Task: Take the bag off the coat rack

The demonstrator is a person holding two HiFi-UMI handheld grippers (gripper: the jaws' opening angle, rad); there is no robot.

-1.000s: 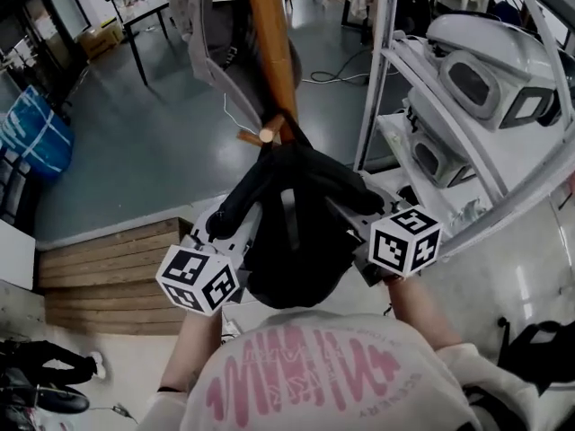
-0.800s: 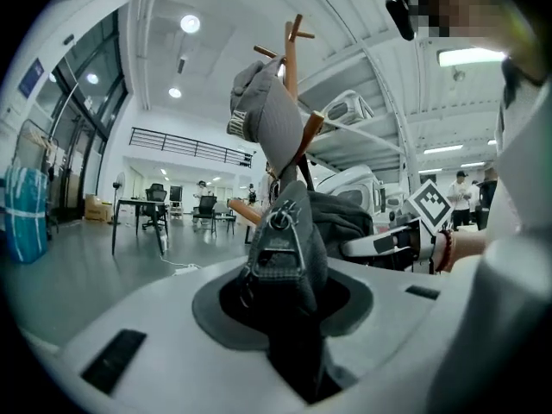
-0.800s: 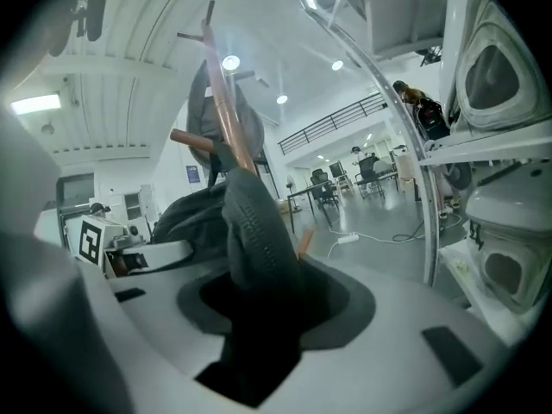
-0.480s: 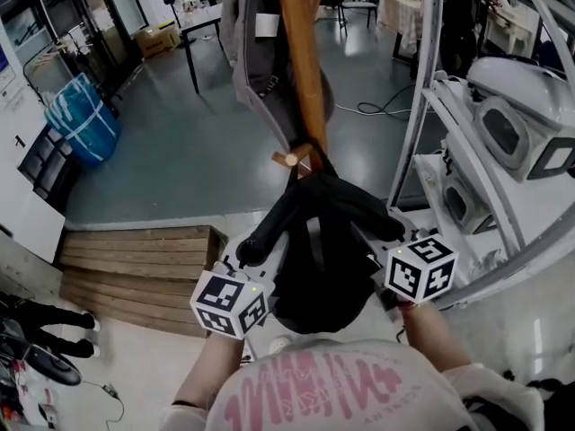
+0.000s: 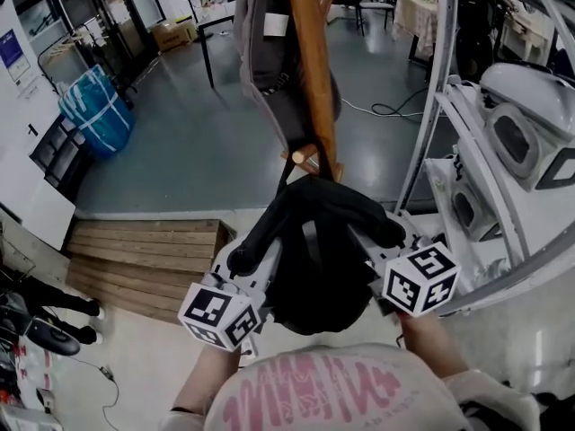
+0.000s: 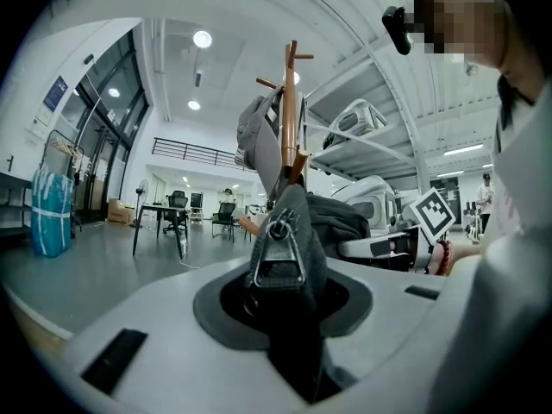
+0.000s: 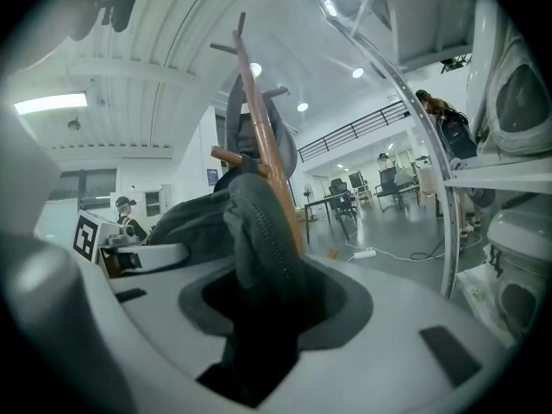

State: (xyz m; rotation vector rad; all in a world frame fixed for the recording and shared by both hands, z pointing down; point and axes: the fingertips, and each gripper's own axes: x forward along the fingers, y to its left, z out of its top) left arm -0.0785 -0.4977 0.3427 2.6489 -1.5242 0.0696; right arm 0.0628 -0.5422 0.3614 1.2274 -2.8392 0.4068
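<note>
Left tool [image 6: 285, 266] is narrowed on the buckled strap [image 6: 278, 253] of the black bag [image 5: 314, 259], its jaws having just been closing on it. The right tool [image 7: 259, 257] is pinched on a zippered fold of the same bag at the opposite side. In the head view the bag hangs between the two tools, at 6 o'clock from the wooden coat rack [image 5: 310, 70]. Its top loop is caught at the peg [image 5: 304, 158], and its long axis runs from 12 o'clock at the peg down to 6 o'clock toward the person. The bag is closed and nothing inside it shows. A grey bag [image 5: 269, 70] hangs on the rack at 11 o'clock from the peg. A blue sack [image 5: 94, 110] stands on the floor at 10 o'clock.
</note>
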